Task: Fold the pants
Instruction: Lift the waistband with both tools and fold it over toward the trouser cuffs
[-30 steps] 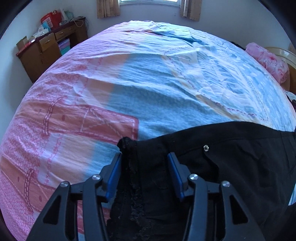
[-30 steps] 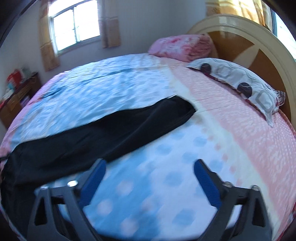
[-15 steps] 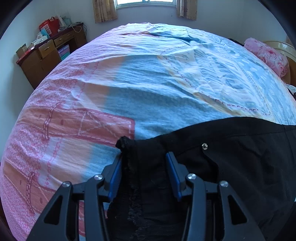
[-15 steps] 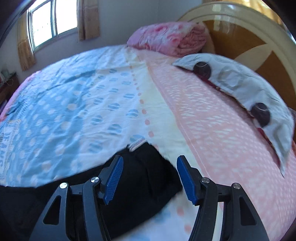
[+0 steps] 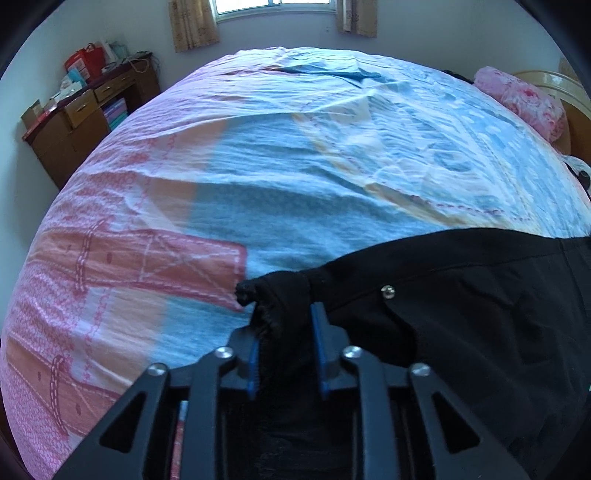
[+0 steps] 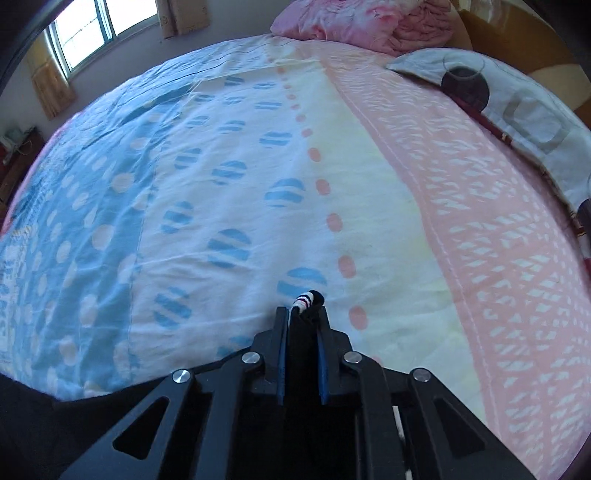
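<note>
Left wrist view: the left gripper [image 5: 284, 325] has just been closing its jaws, and they now pinch a bunched, frilled edge of the black pants [image 5: 461, 332]. This is the waist end, with a small metal rivet [image 5: 388, 292] showing just right of the jaws. From the grip the pants run off to the right edge of the view, so their long axis lies across the picture, along the near edge of the bed [image 5: 295, 166]. The fabric lies flat on the patterned pink and blue bedcover except for the gathered lump held between the jaws. Beyond the bed stand a brown dresser [image 5: 85, 118] at the left, a window with curtains [image 5: 192, 22] at the far wall, and a pink blanket [image 5: 524, 103] at the right.

Right wrist view: the right gripper [image 6: 302, 321] has also just been closing its jaws, and they are now clamped on the other end of the pants [image 6: 55, 424], the leg hem. A little white striped tag [image 6: 301, 301] pokes out past the fingertips. The dark cloth trails from under the gripper toward the lower left corner, so here too the garment stretches sideways, away to the left. Ahead lies the dotted blue, white and pink bedcover; a grey-white pillow [image 6: 517, 110] rests at the upper right against the headboard [image 6: 535, 48], beside the folded pink blanket [image 6: 362, 22].
</note>
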Demonstrator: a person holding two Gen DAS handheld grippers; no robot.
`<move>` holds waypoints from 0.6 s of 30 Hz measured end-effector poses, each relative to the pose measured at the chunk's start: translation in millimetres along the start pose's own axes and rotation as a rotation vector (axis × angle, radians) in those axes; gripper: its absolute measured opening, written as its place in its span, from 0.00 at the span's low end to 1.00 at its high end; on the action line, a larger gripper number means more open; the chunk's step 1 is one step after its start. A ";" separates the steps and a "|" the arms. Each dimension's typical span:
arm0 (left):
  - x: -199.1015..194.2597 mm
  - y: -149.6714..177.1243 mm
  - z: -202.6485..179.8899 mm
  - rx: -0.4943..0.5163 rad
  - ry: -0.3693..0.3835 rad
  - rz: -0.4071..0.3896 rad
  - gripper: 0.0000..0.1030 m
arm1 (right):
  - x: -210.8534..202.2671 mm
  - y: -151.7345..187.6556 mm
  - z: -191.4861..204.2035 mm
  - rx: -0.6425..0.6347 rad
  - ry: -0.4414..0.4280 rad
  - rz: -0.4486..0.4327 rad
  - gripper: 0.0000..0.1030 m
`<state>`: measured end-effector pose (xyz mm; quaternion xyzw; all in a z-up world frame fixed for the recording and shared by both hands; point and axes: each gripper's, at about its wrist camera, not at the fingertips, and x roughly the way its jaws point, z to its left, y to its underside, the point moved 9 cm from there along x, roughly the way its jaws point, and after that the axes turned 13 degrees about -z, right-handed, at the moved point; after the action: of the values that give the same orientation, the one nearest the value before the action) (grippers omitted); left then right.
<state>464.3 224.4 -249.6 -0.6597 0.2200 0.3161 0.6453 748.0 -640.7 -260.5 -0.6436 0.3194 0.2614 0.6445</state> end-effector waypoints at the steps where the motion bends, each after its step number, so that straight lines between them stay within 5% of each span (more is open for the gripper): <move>1: -1.9 -1.2 0.4 -0.001 0.006 0.001 0.19 | -8.3 -3.0 1.5 -0.006 -0.001 -0.019 0.11; 11: -84.2 -35.1 12.5 -0.118 0.135 -0.197 0.18 | -161.9 -13.5 -20.4 0.030 -0.077 -0.259 0.11; 18: -149.5 -16.7 23.3 -0.164 0.234 -0.332 0.18 | -288.5 52.0 -55.2 0.062 -0.149 -0.389 0.11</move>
<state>367.8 231.1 -132.1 -0.7693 0.1553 0.1438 0.6028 514.7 -672.5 -77.3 -0.6519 0.1485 0.1690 0.7241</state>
